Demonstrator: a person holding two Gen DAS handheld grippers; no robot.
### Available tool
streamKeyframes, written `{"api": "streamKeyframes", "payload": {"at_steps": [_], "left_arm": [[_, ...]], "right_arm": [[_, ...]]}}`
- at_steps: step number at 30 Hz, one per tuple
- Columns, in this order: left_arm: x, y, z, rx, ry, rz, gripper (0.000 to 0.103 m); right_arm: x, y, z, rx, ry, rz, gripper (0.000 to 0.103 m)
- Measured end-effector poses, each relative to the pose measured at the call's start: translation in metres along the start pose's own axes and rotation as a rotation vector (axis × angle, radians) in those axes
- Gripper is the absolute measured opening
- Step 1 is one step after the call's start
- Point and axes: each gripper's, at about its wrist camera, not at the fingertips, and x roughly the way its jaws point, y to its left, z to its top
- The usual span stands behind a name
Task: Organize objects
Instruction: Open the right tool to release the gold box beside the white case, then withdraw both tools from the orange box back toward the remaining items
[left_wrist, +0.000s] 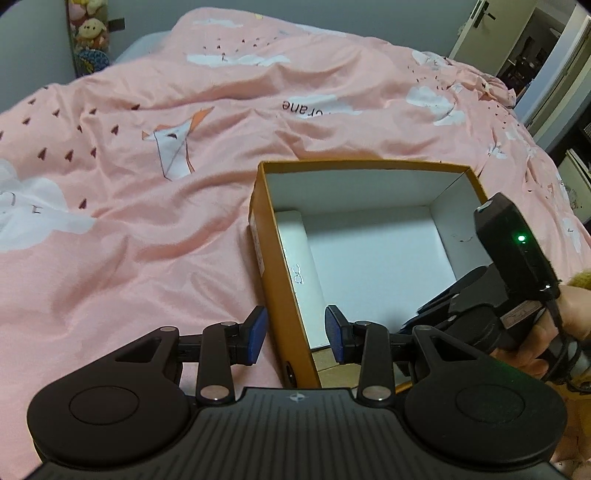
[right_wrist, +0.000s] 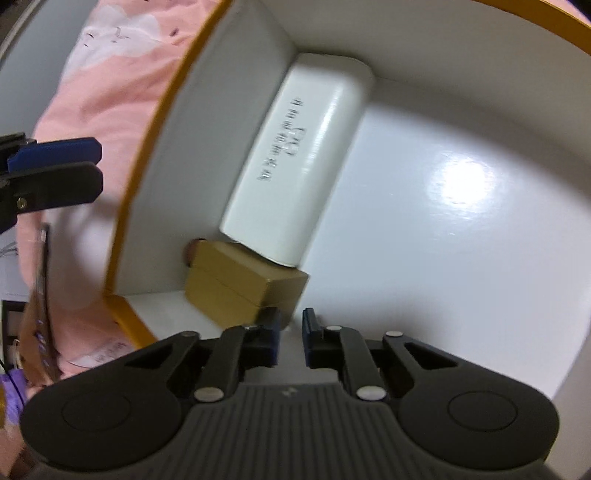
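Observation:
An open orange box (left_wrist: 364, 166) with a white inside lies on the bed. Along its left wall lies a long white case (left_wrist: 295, 251) (right_wrist: 303, 158), and a small tan box (right_wrist: 240, 288) sits at the case's near end, in the corner. My left gripper (left_wrist: 295, 332) hovers open above the left wall (left_wrist: 280, 295), one pad outside and one over the inside, touching nothing. One of its fingers (right_wrist: 55, 151) shows outside the box in the right wrist view. My right gripper (right_wrist: 291, 332) points down into the box just right of the tan box, its pads a narrow gap apart with nothing between them.
A rumpled pink duvet (left_wrist: 147, 221) with white clouds covers the bed around the box. Plush toys (left_wrist: 90, 33) hang at the far left wall, and an open door (left_wrist: 480, 26) is at the far right. A person's hand (left_wrist: 576, 306) holds the right gripper. Brown card (right_wrist: 37, 332) lies beyond the bed's edge.

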Motion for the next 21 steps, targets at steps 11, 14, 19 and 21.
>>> {"api": "streamKeyframes", "payload": {"at_steps": [11,14,19,21], "left_arm": [[-0.039,-0.011,-0.040,0.126,-0.167,0.065,0.049],[-0.052,-0.013,-0.066,0.200,-0.318,0.147,0.056],[-0.059,-0.014,-0.101,0.280,-0.424,0.221,0.062],[-0.055,-0.014,-0.117,0.309,-0.449,0.238,0.062]], "right_arm": [[-0.025,0.013,-0.031,-0.031,-0.154,-0.048,0.011],[-0.043,0.019,-0.051,-0.042,-0.250,-0.076,0.014],[-0.073,0.025,-0.089,-0.031,-0.406,-0.147,0.022],[-0.084,0.023,-0.104,0.009,-0.457,-0.157,0.023]]}}
